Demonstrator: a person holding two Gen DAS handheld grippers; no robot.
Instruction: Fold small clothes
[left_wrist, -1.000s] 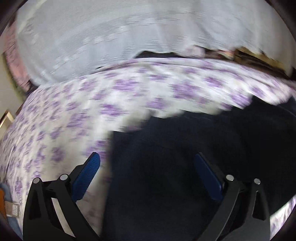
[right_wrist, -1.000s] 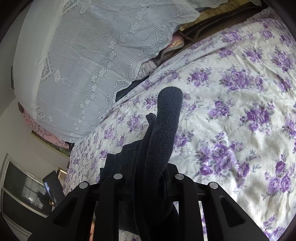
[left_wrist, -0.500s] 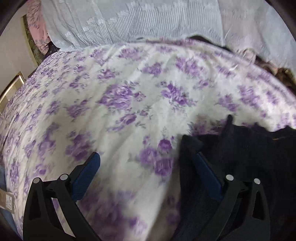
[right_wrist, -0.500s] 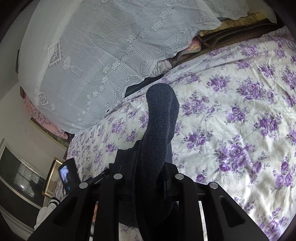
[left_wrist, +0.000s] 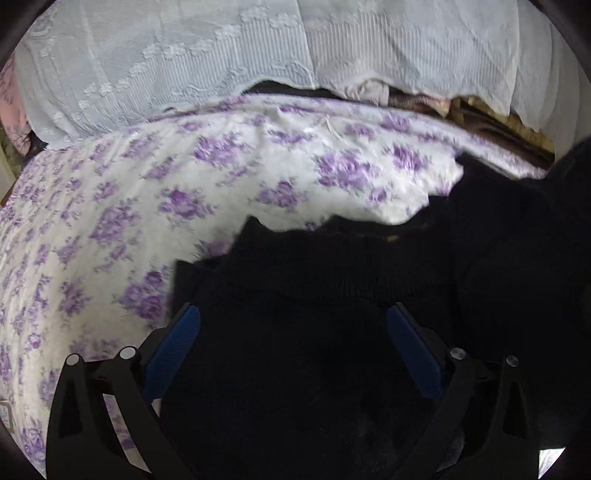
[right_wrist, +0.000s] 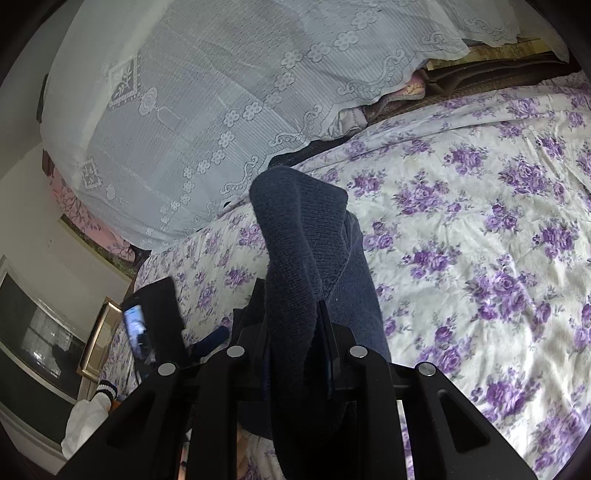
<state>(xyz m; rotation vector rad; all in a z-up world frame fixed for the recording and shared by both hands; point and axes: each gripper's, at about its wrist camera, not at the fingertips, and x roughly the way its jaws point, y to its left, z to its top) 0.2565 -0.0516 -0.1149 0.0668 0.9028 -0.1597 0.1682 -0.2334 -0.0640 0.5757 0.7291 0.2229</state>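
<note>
- I am clamping a bunched fold of the dark knit garment in the right gripper; the jaws are pinched tight on it and the cloth is standing up out of them in a soft hump.
- I am hovering the left gripper with its blue pads spread wide, nothing between them but the garment's body lying below on the floral bedsheet.
- I am judging the knit as light, thick and floppy: it is sagging from the pinch, so it should drape, not hold a crease.
- I am aiming to take the ribbed edge near a corner, where the doubled cloth gives the pads something to bite.
- I am expecting little slip; the weave looks grippy.
</note>
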